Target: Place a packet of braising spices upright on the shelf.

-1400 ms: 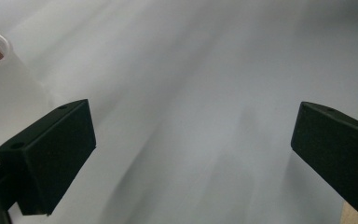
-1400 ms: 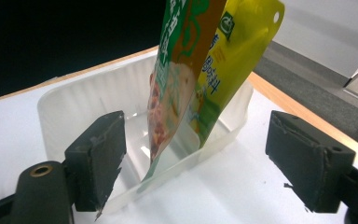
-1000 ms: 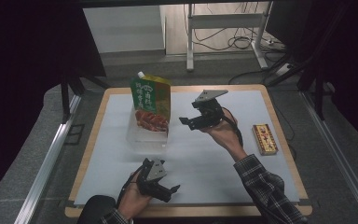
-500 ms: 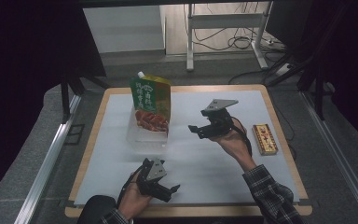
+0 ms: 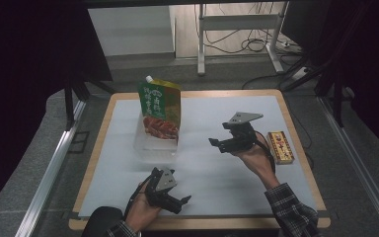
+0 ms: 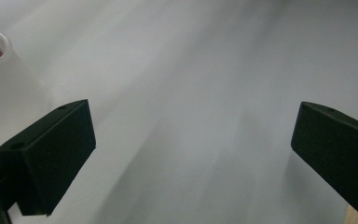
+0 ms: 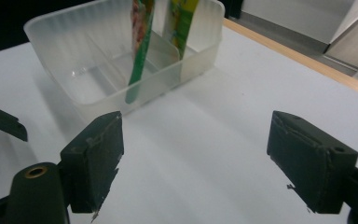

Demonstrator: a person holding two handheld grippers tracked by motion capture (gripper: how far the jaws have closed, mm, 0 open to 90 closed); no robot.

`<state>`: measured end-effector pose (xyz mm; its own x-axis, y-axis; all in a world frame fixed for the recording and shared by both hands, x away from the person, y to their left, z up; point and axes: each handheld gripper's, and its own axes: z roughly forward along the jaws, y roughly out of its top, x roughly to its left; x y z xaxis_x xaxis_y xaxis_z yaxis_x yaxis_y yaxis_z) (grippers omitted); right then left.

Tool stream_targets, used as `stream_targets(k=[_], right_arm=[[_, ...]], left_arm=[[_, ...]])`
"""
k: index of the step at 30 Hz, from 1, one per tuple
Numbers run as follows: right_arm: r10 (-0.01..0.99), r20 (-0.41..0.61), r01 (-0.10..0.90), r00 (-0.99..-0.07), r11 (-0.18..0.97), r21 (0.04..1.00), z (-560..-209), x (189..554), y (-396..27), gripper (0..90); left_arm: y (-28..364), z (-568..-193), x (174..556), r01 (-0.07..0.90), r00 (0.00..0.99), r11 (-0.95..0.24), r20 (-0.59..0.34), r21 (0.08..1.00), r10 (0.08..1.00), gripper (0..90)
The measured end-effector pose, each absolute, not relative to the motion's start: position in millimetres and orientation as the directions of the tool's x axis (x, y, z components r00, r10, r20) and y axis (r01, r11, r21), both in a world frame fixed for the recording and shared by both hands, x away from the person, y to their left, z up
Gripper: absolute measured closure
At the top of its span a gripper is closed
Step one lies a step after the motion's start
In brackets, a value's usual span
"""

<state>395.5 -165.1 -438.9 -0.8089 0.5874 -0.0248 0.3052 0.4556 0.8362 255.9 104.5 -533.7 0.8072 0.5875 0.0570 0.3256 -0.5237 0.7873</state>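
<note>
My left gripper [image 5: 170,195] sits low at the near edge w/ jaws wide apart and nothing btwn them, parked out of the way, I'd say. My right gripper [image 5: 229,140] hovers mid-table, jaws also spread and empty, aimed at the clear ribbed plastic bin [image 7: 121,60], prob. lining up for a reach. The tall green and red printed pouch w/ white spout [image 5: 159,108] stands upright inside that bin, leaning on a divider (keeps it from flopping). A small flat yellow and red box [image 5: 280,146] lies just beside my right hand, near the right edge. The surface is a white mat [image 5: 202,163] on a wood-rimmed table; beyond it, grey floor, a white stand's legs [image 5: 237,29] and loose cables.
</note>
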Motion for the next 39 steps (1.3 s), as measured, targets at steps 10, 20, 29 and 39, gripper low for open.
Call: stream_targets(k=[10, 20, 29, 39], right_arm=[[0.632, -0.039, 0.329, -0.774, 0.454, 0.828, -445.1, 394.9, -186.3, 18.6], [0.677, -0.053, 0.357, -0.734, 0.45, 0.819, -452.7, 397.2, -211.2, 18.7], [0.721, -0.053, 0.382, -0.691, 0.426, 0.82, -457.4, 400.2, -235.1, 18.6], [0.765, -0.065, 0.404, -0.641, 0.408, 0.819, -461.9, 403.6, -257.7, 18.7]], left_arm=[[105.6, -532.9, 255.2, 0.324, 0.806, -0.529, 0.064, 0.784, 0.589, 0.0], [106.4, -532.5, 255.4, 0.322, 0.806, -0.528, 0.065, 0.785, 0.588, 0.0], [105.9, -532.6, 255.0, 0.32, 0.808, -0.528, 0.065, 0.787, 0.586, 0.0], [105.9, -532.5, 254.9, 0.319, 0.809, -0.529, 0.066, 0.786, 0.585, 0.0]])
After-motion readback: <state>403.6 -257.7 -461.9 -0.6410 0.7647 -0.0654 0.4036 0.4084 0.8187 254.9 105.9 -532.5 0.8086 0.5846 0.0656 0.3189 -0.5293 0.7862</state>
